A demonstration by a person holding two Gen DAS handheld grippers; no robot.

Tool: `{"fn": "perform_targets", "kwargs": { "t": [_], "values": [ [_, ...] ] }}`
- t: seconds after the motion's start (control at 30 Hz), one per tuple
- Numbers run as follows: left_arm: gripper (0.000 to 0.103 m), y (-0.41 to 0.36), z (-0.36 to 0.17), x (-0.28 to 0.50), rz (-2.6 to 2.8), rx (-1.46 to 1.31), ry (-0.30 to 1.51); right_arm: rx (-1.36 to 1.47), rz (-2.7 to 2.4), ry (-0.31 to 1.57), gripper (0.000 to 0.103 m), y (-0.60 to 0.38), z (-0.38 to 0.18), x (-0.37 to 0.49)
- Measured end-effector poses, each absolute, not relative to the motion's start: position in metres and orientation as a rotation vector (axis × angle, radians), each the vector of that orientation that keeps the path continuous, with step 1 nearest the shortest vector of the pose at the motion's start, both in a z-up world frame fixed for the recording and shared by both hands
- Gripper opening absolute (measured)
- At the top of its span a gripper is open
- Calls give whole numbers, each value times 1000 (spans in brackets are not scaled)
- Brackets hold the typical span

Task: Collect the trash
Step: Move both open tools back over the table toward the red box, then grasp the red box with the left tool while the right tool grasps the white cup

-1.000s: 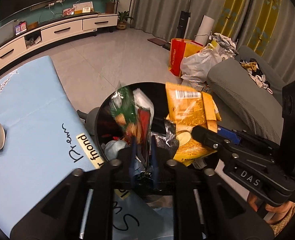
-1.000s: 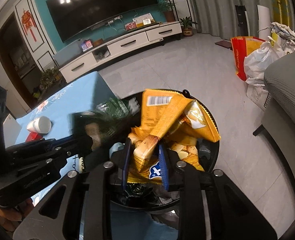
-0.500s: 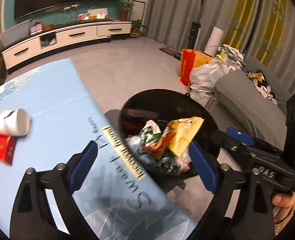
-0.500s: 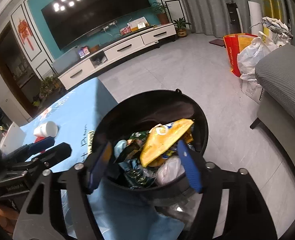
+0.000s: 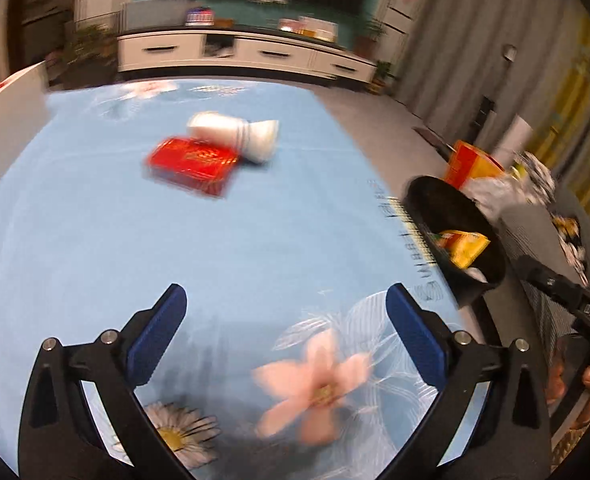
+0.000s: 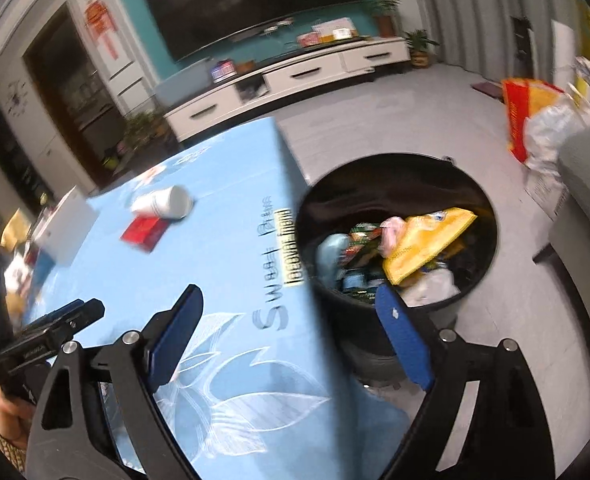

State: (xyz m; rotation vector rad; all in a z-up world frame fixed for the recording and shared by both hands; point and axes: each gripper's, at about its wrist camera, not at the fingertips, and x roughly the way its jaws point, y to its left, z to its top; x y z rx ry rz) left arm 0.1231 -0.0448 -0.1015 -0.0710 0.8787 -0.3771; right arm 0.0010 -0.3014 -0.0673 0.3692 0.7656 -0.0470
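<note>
Living-room counter [image 5: 95,248]: both tongs empty, left tongs [image 5: 281,312] spread, right tongs [image 6: 291,320] opening; next grab red packet [image 5: 193,164] and cup [image 5: 235,136] for the bin [image 6: 471,184].

You see a smooth printed cloth [image 5: 95,240] covering the desk, a glossy red packet [image 5: 193,164], a glossy black plastic bin [image 6: 395,176], and a shiny yellow foil wrapper [image 6: 427,240].

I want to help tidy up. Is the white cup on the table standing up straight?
No, the white cup lies tipped on its side on the blue tablecloth, right by a flat red packet.
</note>
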Motion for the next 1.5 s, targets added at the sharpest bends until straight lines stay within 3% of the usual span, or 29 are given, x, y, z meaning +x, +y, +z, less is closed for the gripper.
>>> {"fn": "perform_targets", "kwargs": {
  "t": [0.6,1.33,1.5],
  "values": [
    [100,65,-122,107,-254,-251,879,60,197,776,86,-166,-54,58],
    [100,21,-139,223,-222,-247,883,-77,403,854,85,-134,-83,245],
    [100,26,-146,230,-202,-253,902,-215,410,898,83,-116,-99,279]
  ]
}}
